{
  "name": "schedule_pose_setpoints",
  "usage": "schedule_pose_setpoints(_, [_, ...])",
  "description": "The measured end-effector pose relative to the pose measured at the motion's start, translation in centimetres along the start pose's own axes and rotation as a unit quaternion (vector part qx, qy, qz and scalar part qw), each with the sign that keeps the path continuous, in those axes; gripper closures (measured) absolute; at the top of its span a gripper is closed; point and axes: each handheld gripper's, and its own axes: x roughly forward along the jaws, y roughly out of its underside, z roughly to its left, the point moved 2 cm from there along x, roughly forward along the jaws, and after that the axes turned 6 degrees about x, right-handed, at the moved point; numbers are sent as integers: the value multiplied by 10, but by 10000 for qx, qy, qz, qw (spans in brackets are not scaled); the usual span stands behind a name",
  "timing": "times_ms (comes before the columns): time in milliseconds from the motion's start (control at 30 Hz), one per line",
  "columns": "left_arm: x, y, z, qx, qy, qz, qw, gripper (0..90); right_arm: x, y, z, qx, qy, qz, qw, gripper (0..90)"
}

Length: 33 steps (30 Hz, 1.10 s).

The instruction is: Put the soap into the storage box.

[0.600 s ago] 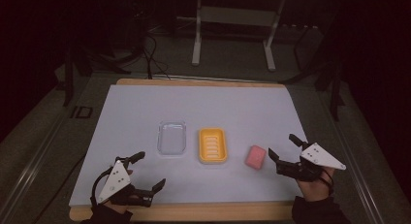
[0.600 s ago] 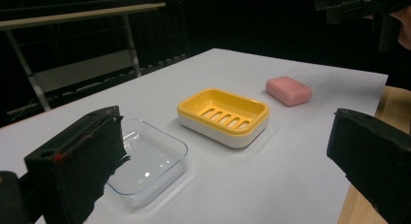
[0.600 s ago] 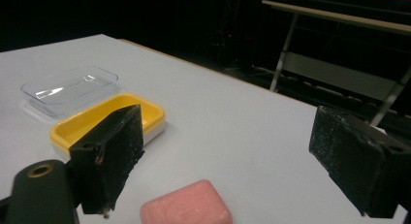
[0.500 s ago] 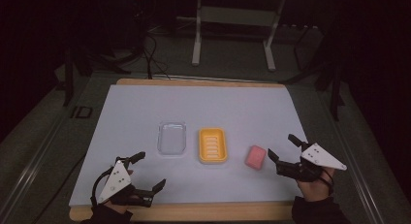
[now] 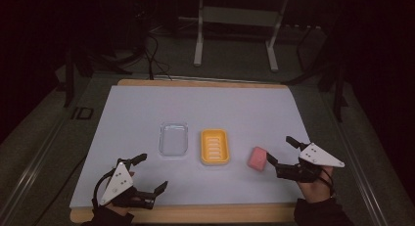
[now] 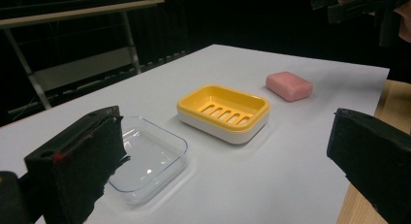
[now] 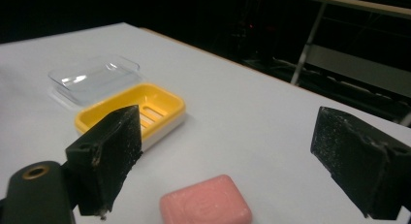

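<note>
1. two grippers wait with jaws spread and nothing in them: right gripper (image 5: 279,155) just beside the pink soap (image 5: 257,158), left gripper (image 5: 150,174) near the table's front edge.
2. soap lies flat on the white table (image 5: 235,108), right of the yellow dish (image 5: 215,146).
3. risk: a shallow pinch could skid the soap sideways, since it looks smooth.
4. left gripper view shows the dish's slots; the right gripper view shows a faint stamp on the soap.

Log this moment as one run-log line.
right gripper: open, nearing pink soap bar | left gripper: open, idle | yellow slotted soap dish: empty | clear plastic lid: beside dish
</note>
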Motion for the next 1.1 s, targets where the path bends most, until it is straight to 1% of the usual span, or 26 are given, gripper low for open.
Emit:
schedule_pose_setpoints(67, [0,0,0,7,6,4,10000,6,2,1,0,-32,90,87,9999,113])
schedule_pose_setpoints(133, [0,0,-1,20,6,6,10000,6,3,0,-2,32,92,169,9998,113])
schedule_pose_setpoints(167, [0,0,-1,19,5,17,10000,7,4,0,-3,-1,172,156,9997,113])
schedule_pose_setpoints(200, [1,0,-2,15,5,31,10000,7,4,-1,-3,19,185,144,9997,113])
schedule_pose_setpoints(233, [1,0,-2,17,15,36,10000,7,4,-1,-4,71,205,207,9995,113])
schedule_pose_setpoints(267, [1,0,-2,17,15,36,10000,6,4,-1,-4,71,205,207,9995,113])
schedule_pose_setpoints(333, [1,0,-2,29,28,41,10000,7,7,-2,-5,218,236,463,9984,113])
schedule_pose_setpoints(367, [1,-1,-3,34,22,36,10000,7,8,-2,-6,244,303,515,9979,113])
schedule_pose_setpoints(433, [1,0,-3,44,6,50,10000,7,9,-2,-7,411,361,730,9958,112])
schedule_pose_setpoints(500, [0,0,-3,54,-12,56,10000,7,9,-4,-9,454,439,820,9946,112])
schedule_pose_setpoints(533, [0,0,-3,57,-19,51,10000,6,9,-4,-11,510,418,863,9941,113])
schedule_pose_setpoints(567, [0,0,-3,43,-7,54,10000,6,9,-5,-12,646,320,899,9933,113])
schedule_pose_setpoints(600, [0,0,-3,41,-6,59,10000,6,9,-5,-14,744,331,954,9921,113])
schedule_pose_setpoints(633, [0,0,-3,48,-9,59,10000,6,8,-6,-14,748,376,992,9915,113])
schedule_pose_setpoints(667, [0,0,-3,53,-3,60,10000,6,8,-6,-15,708,474,984,9915,113])
schedule_pose_setpoints(700, [0,0,-3,55,-4,58,10000,6,7,-7,-16,717,522,982,9912,112])
schedule_pose_setpoints(800, [0,0,-4,56,-8,58,10000,6,7,-8,-17,754,527,1004,9907,112])
schedule_pose_setpoints(833, [0,0,-3,55,-11,56,10000,6,6,-10,-17,801,584,1031,9897,112])
schedule_pose_setpoints(867, [0,0,-3,47,-8,60,10000,6,6,-12,-18,1080,465,1224,9855,112])
schedule_pose_setpoints(900, [0,0,-3,43,-11,61,10000,6,6,-13,-18,1127,468,1172,9856,113])
schedule_pose_setpoints(933, [0,0,-3,45,-18,62,10000,7,6,-13,-19,1115,566,1228,9845,114])
schedule_pose_setpoints(967, [0,0,-3,42,-16,63,10000,6,6,-14,-20,1122,701,1389,9814,117])
schedule_pose_setpoints(1000, [0,0,-3,44,-18,64,10000,6,6,-14,-20,1124,748,1429,9805,133])
schedule_pose_setpoints(1033, [0,0,-3,51,-17,65,10000,6,6,-15,-21,1166,844,1506,9781,133])
schedule_pose_setpoints(1067, [0,0,-3,47,-15,67,10000,6,6,-15,-21,1247,855,1550,9763,133])
schedule_pose_setpoints(1100, [0,0,-4,47,-16,75,10000,6,5,-16,-22,1313,835,1539,9758,134])
